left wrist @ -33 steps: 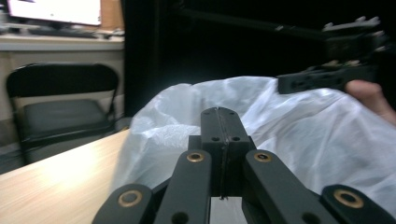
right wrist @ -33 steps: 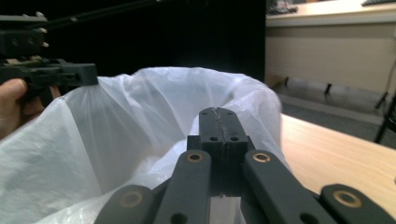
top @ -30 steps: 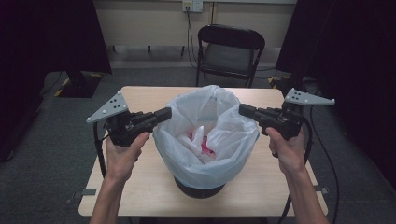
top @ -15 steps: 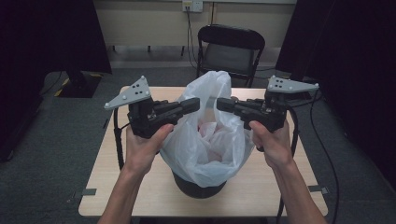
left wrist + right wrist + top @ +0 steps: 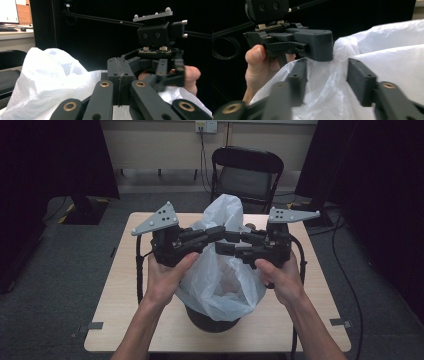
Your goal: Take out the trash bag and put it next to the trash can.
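Observation:
A white plastic bag (image 5: pixel 220 280) lines a dark round bin (image 5: pixel 210 322) at the middle of the table, and its rim is gathered up into a peak (image 5: pixel 225 207). My left gripper (image 5: pixel 221 231) meets my right gripper (image 5: pixel 231 242) over the bin. In the left gripper view the left gripper (image 5: pixel 118 68) has its jaws pressed together, pinching the bag (image 5: pixel 50 75) at their tip. In the right gripper view the right gripper (image 5: pixel 329 82) stands open, with bag film (image 5: pixel 387 65) bunched between its fingers (image 5: pixel 362 80). The left gripper's shut tip (image 5: pixel 314 45) sits just beyond them.
The wooden table (image 5: pixel 125 310) has bare room on both sides of the bin. A black folding chair (image 5: pixel 247 175) stands behind the far edge. Cables hang off the grippers toward the table's sides. Dark curtains flank the room.
Both grippers have risen from the bag's opposite sides and come together over the bin. The bag's wide mouth has been drawn up into a narrow bunch.

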`<state>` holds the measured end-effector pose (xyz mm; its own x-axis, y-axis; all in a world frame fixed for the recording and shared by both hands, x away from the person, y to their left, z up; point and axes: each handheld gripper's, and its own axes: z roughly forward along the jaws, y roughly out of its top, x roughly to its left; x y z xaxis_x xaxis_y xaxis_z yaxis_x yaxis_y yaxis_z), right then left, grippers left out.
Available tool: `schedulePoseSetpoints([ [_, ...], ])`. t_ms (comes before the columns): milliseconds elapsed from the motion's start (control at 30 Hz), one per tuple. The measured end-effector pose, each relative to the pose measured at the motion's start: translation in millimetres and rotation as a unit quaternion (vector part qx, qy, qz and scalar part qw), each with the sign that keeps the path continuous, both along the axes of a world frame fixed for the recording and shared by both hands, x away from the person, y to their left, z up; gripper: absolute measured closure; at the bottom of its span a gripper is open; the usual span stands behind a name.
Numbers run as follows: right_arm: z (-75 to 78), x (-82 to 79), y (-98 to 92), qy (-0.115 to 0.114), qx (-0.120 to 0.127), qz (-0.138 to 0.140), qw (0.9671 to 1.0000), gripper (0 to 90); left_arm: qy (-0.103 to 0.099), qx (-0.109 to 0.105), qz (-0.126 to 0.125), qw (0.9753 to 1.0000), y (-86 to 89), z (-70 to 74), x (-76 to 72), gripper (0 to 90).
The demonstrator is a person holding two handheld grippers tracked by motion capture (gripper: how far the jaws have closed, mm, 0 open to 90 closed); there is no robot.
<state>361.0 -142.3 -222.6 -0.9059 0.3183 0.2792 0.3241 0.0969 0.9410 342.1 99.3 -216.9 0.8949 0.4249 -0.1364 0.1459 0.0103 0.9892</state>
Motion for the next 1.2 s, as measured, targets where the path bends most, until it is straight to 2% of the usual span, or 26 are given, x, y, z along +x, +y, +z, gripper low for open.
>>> schedulePoseSetpoints([
  [67, -0.3, 0.3, 4.4, 0.007, -0.012, 0.001, 0.9999, 45.7, 0.0, 0.006, -0.001, 1.0, -3.4, -0.5, -0.1, 90.0],
  [100, -0.3, 0.0, 6.2, 0.006, -0.018, -0.001, 0.9998, 51.9, 0.001, 0.006, -0.004, 1.0, -4.8, -0.7, 0.0, 90.0],
  [133, -0.3, -0.8, 7.7, -0.002, -0.026, -0.003, 0.9997, 67.1, 0.001, 0.006, -0.004, 1.0, -5.3, -0.7, 0.2, 90.0],
  [167, -0.2, -1.6, 8.6, -0.008, -0.031, -0.01, 0.9994, 74.0, 0.001, 0.005, -0.005, 1.0, -5.0, -0.6, 0.6, 90.0],
  [200, -0.2, -1.3, 8.9, -0.006, -0.032, -0.012, 0.9994, 84.6, 0.001, 0.002, -0.006, 1.0, -3.8, -0.5, 1.5, 90.0],
  [233, -0.1, -0.9, 8.4, -0.008, -0.03, -0.01, 0.9995, 88.9, 0.002, -0.001, -0.009, 1.0, -2.2, -0.3, 2.4, 90.0],
  [267, 0.5, -0.4, 8.1, -0.012, -0.028, -0.01, 0.9995, 90.0, 0.004, -0.007, -0.003, 1.0, -0.4, 0.3, 2.4, 85.0],
  [333, 4.8, 0.3, 5.2, -0.018, -0.021, -0.018, 0.9995, 90.0, 0.0, -0.02, 0.003, 0.9998, 6.4, 1.7, 1.2, 62.7],
  [400, 10.7, 0.2, 1.3, -0.024, -0.009, -0.02, 0.9995, 90.0, 0.004, -0.03, 0.016, 0.9994, 15.6, 3.5, -1.0, 47.5],
  [433, 14.9, -0.3, -1.1, -0.028, -0.003, -0.024, 0.9993, 90.0, 0.003, -0.028, 0.024, 0.9993, 20.6, 4.3, -1.6, 43.3],
  [500, 24.5, -1.2, -5.6, -0.038, 0.009, -0.026, 0.9989, 90.0, 0.004, -0.039, 0.033, 0.9987, 30.1, 5.2, -1.9, 33.2],
  [567, 35.3, -1.0, -7.5, -0.045, 0.012, -0.028, 0.9985, 90.0, -0.003, -0.05, 0.025, 0.9984, 36.8, 5.8, -1.7, 28.9],
  [600, 40.7, -0.5, -7.1, -0.048, 0.011, -0.031, 0.9983, 90.0, -0.007, -0.049, 0.019, 0.9986, 37.8, 6.1, -1.5, 26.6],
  [667, 55.6, -1.8, -3.5, -0.058, 0.017, -0.025, 0.9979, 90.0, -0.015, -0.04, 0.012, 0.999, 34.5, 6.7, -1.4, 22.1],
  [733, 58.9, -2.4, -1.8, -0.061, 0.018, -0.023, 0.9977, 90.0, -0.017, -0.034, 0.001, 0.9993, 28.4, 7.1, -0.2, 21.5],
  [800, 68.1, -5.1, 5.1, -0.069, 0.029, -0.006, 0.9972, 90.0, -0.02, -0.024, 0.005, 0.9995, 19.7, 6.9, 1.8, 17.6],
  [833, 69.8, -5.6, 7.6, -0.071, 0.031, -0.002, 0.997, 90.0, -0.021, -0.013, 0.003, 0.9997, 10.4, 6.4, 4.7, 17.6],
  [900, 71.2, -6.9, 12.3, -0.07, 0.032, 0.008, 0.997, 90.0, -0.02, -0.013, 0.002, 0.9997, 5.7, 6.1, 5.9, 17.4],
  [933, 71.1, -7.5, 14.1, -0.07, 0.033, 0.013, 0.9969, 90.0, -0.023, -0.003, 0.004, 0.9997, -2.7, 6.1, 7.5, 16.2],
  [1033, 69.4, -9.7, 16.9, -0.066, 0.039, 0.029, 0.9967, 90.0, -0.025, 0.003, -0.004, 0.9997, -12.0, 4.4, 10.2, 16.8],
  [1067, 69.4, -9.7, 16.9, -0.066, 0.039, 0.029, 0.9967, 90.0, -0.025, 0.003, -0.004, 0.9997, -12.0, 4.4, 10.2, 19.4],
  [1100, 67.5, -11.6, 16.4, -0.066, 0.037, 0.036, 0.9965, 90.0, -0.027, 0.002, -0.011, 0.9996, -13.9, 3.5, 10.4, 28.5],
  [1133, 67.5, -11.6, 16.4, -0.066, 0.037, 0.036, 0.9965, 90.0, -0.035, 0.01, -0.023, 0.9991, -15.2, 2.9, 10.0, 28.5],
  [1167, 66.3, -12.0, 15.7, -0.066, 0.036, 0.037, 0.9965, 90.0, -0.044, 0.016, -0.033, 0.9984, -15.7, 2.2, 9.0, 44.6],
  [1200, 64.2, -12.9, 12.8, -0.067, 0.032, 0.038, 0.9965, 90.0, -0.045, 0.021, -0.041, 0.9979, -15.8, 1.7, 7.1, 73.9],
])
